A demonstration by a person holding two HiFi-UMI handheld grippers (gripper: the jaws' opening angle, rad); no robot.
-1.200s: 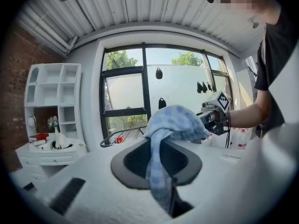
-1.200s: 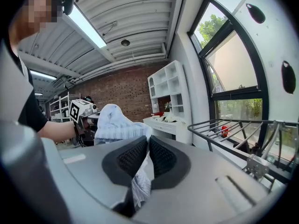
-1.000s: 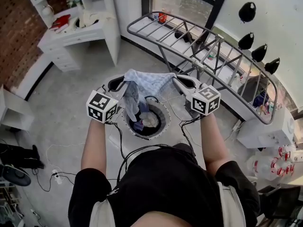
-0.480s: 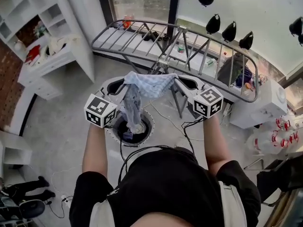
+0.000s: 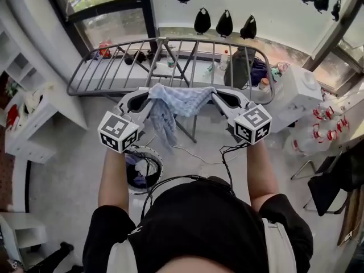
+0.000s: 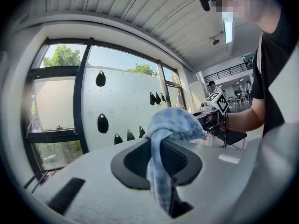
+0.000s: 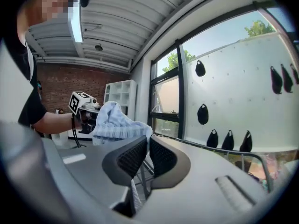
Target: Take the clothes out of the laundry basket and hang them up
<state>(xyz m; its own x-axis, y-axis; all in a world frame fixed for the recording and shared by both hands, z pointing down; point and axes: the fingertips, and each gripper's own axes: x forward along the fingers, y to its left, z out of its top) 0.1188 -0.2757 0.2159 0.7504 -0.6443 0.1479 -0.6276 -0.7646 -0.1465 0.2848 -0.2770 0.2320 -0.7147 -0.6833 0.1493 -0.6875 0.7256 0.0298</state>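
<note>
Since left gripper (image 5: 149,98) and right gripper (image 5: 215,98) each pinch 1 corner, the cloth (image 5: 181,100) hangs spread just beside the rack (image 5: 199,39), probably to drape flat over it.

There are two tools, the left tool (image 5: 149,98) and the right tool (image 5: 215,95), and each carries one marker cube (image 5: 118,131). One pale blue garment (image 5: 181,100) is up at the tools. There is one laundry basket (image 5: 157,166); the clothes inside it (image 5: 136,166) are too bunched to count. One drying rack (image 5: 165,39) shows. At least six black drop-shaped pieces (image 5: 202,21) dot the wall. The red-capped bottles (image 5: 333,124) are too crowded to count.
</note>
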